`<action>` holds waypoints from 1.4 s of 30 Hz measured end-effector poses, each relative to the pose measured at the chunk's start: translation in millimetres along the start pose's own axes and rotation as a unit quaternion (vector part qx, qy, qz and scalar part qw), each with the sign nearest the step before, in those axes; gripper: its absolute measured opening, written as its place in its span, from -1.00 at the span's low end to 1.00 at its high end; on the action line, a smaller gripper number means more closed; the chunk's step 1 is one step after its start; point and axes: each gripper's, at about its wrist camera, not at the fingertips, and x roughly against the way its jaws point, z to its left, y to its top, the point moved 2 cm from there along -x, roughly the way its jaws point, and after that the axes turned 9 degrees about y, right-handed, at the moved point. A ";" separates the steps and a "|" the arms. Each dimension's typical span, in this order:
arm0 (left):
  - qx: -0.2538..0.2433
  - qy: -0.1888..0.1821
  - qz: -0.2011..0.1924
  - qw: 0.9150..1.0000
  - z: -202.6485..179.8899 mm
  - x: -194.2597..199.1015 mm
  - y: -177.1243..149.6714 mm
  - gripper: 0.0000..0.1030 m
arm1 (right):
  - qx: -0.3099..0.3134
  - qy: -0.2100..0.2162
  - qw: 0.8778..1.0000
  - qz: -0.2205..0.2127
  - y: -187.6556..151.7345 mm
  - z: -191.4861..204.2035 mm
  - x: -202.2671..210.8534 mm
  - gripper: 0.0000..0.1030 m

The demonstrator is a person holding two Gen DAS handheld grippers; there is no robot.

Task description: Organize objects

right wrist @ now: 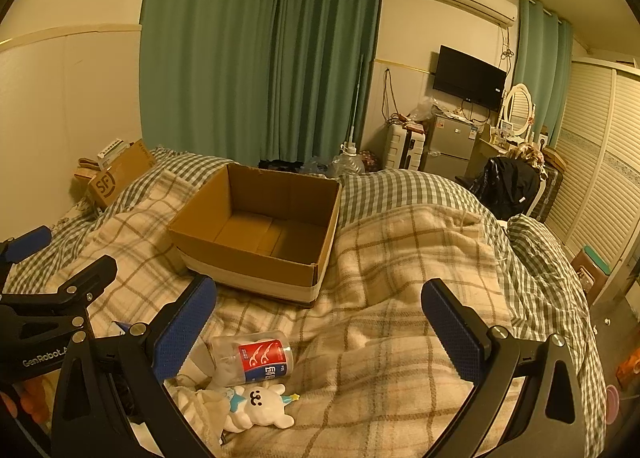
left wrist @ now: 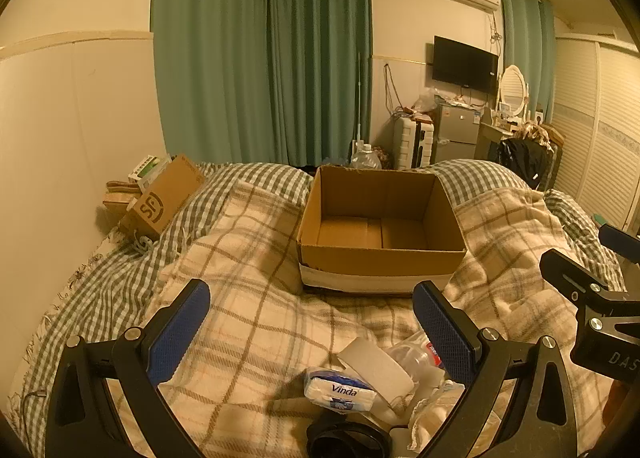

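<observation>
I had both grippers hovering over the bed, neither holding anything. Left gripper (left wrist: 311,328) was spread wide, blue pads (left wrist: 178,332) well apart, nothing between them but blanket (left wrist: 248,314). Right gripper (right wrist: 319,332) was spread just as wide, also bare. The box (left wrist: 380,256) sat open on the blanket ahead of both, cardboard, white band around its base, nothing inside that I could see. The clutter lay near the cameras, well short of the box: a Vinda tissue pack (left wrist: 340,394) low between the left fingers, a white roll (left wrist: 376,364) touching it on the right, a clear jar (right wrist: 252,356) with a red label lying on its side next to that. In the right view the jar sat just inside the left pad, and a white plush (right wrist: 256,406) lay just below it. A dark round thing (left wrist: 348,440) showed at the bottom edge of the left view; couldn't tell what. A second box marked SF (left wrist: 164,202) leaned at the far left by the wall, apart from everything.
</observation>
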 end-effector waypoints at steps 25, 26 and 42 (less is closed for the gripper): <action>0.001 -0.002 0.001 1.000 1.1 -1.3 0.1 1.00 | 0.001 0.009 1.000 0.001 -1.6 1.7 1.0 0.99; 0.001 -0.002 0.002 1.000 1.1 -1.3 0.1 1.00 | 0.001 0.010 1.000 0.001 -1.5 1.7 1.2 0.99; 0.005 0.008 -0.004 1.000 2.3 34.6 15.2 1.00 | 0.005 0.026 0.999 -0.023 6.0 7.1 40.2 0.99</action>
